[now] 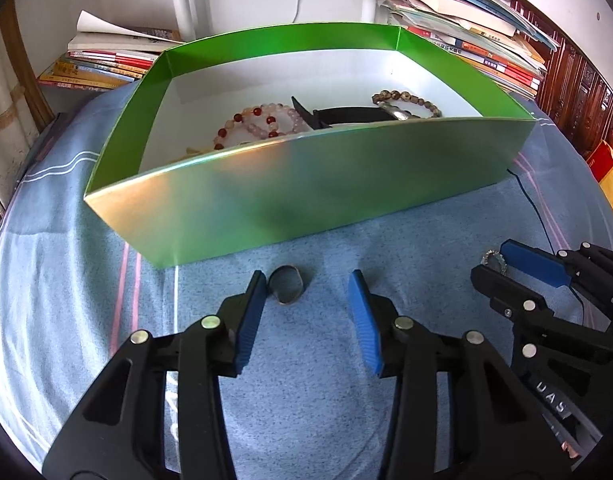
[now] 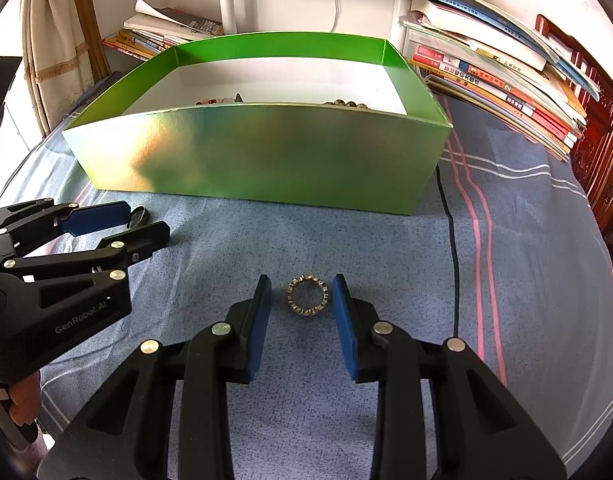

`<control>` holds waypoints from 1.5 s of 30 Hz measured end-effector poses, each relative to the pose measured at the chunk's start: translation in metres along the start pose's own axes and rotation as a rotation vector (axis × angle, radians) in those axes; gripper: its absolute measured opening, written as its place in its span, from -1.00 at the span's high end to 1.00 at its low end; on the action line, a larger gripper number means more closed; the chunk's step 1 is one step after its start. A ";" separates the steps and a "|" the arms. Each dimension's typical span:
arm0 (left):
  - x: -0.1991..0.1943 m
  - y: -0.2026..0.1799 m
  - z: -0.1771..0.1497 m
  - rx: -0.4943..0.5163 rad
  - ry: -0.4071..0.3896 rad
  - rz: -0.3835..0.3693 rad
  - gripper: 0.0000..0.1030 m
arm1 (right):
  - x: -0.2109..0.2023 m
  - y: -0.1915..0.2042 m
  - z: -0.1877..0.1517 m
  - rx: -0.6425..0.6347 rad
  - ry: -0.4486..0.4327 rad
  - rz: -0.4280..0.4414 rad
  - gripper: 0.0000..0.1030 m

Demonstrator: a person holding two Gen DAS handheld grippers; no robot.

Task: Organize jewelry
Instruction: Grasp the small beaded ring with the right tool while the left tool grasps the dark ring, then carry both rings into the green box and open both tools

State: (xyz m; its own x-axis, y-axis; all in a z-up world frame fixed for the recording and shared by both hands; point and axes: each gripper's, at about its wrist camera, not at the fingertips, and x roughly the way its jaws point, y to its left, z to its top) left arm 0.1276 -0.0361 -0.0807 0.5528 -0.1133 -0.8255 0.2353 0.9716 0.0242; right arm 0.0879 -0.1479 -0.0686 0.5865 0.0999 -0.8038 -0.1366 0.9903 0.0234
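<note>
Already lying in the green box (image 1: 306, 184): bead bracelets (image 1: 258, 124), a watch (image 1: 346, 116). Still waiting outside: plain ring (image 1: 285, 289) beside left gripper (image 1: 308, 294), jeweled ring (image 2: 307, 294) at 12 o'clock between right gripper (image 2: 302, 300) pads; both standing released, gripping nothing.

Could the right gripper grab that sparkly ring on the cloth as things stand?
Probably yes. The right gripper is open with the studded ring lying on the blue cloth between its fingers, not yet pinched. Nothing blocks it; the left gripper is off to the side.

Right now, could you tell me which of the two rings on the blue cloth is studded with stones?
The gold stone-studded ring between the right hand-held gripper fingers; the plain dark band ring has none.
</note>
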 end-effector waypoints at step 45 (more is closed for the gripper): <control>0.031 0.087 0.131 -0.118 -0.019 0.108 0.61 | 0.059 -0.007 0.165 0.039 -0.047 0.034 0.59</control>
State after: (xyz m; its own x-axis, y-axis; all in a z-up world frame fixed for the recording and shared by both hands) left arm 0.2697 0.0179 -0.0299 0.5849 -0.0099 -0.8111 0.0786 0.9959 0.0445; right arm 0.2551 -0.1335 -0.0182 0.6193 0.1366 -0.7732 -0.1265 0.9892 0.0735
